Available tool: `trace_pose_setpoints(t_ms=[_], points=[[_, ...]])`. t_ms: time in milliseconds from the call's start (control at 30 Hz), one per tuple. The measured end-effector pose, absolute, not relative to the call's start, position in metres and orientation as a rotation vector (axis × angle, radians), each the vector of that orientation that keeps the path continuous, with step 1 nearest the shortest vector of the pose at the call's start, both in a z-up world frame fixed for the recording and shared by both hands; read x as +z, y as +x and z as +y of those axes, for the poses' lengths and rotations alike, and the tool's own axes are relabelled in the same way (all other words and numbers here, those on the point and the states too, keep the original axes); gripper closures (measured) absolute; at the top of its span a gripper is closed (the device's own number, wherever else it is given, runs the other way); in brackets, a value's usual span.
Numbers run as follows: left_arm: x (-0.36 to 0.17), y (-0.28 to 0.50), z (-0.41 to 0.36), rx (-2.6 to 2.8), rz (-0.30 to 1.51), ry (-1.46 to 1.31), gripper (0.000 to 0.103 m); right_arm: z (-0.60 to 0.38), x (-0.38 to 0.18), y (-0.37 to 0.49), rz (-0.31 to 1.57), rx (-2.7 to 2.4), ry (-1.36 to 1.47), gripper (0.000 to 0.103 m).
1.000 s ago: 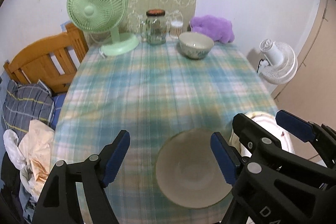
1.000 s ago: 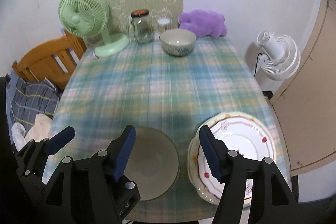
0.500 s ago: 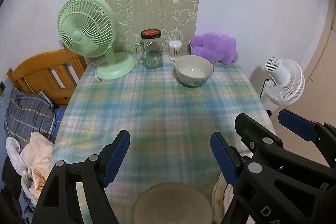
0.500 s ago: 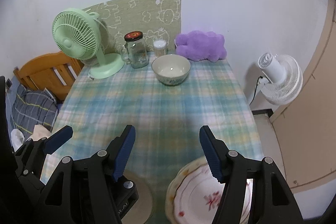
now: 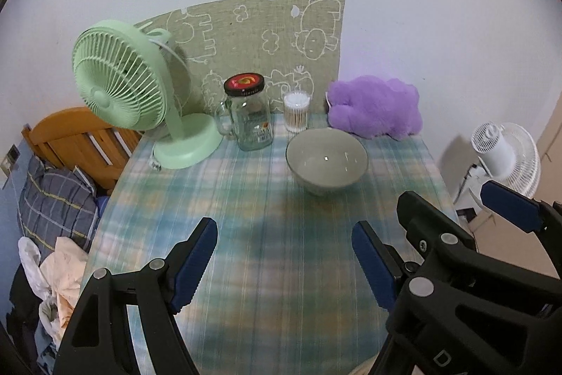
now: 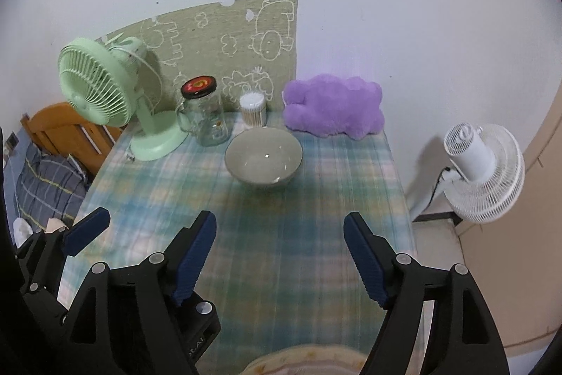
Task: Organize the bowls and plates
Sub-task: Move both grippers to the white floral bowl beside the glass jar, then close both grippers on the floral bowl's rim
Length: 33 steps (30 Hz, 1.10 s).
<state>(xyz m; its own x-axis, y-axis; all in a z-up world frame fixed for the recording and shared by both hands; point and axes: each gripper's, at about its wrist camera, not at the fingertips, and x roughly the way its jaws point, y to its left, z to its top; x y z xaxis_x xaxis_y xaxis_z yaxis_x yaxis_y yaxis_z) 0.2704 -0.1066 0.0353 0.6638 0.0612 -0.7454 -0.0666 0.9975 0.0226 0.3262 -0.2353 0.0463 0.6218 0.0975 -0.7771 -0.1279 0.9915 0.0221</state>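
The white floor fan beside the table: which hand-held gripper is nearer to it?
Right. The right hand-held gripper is on the white floor fan's side; the left hand-held gripper is farther from it.

The worktop [image 5: 281,269] is covered by a matt woven cloth in a pale check. A glazed, glossy ceramic finish is shown by the bowl [image 5: 326,160]. At ten o'clock from it, clear glass is seen in the jar [image 5: 250,125], capped by a shiny lid. Smooth plastic is shown by the green fan [image 5: 123,86]. Fluffy plush is seen in the purple toy [image 5: 376,108] at one o'clock. Matt black plastic is seen on the left gripper [image 5: 284,252], with ribbed blue pads [image 5: 195,260].
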Motion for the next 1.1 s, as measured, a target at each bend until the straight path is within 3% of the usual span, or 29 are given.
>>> trace_pose_setpoints(t_ms=[833, 1000, 1100], points=[[-0.020, 0.423, -0.115, 0.169, 0.868, 0.015, 0.028, -0.246, -0.023, 0.489, 0.917, 0.179, 0.005, 0.025], [-0.038, 0.444, -0.118, 0.163, 0.901, 0.044, 0.031, -0.249, -0.044, 0.506, 0.952, 0.161, 0.038, 0.028], [-0.049, 0.455, -0.121, 0.156, 0.920, 0.086, 0.035, -0.249, -0.057, 0.515, 0.966, 0.140, 0.034, 0.036]])
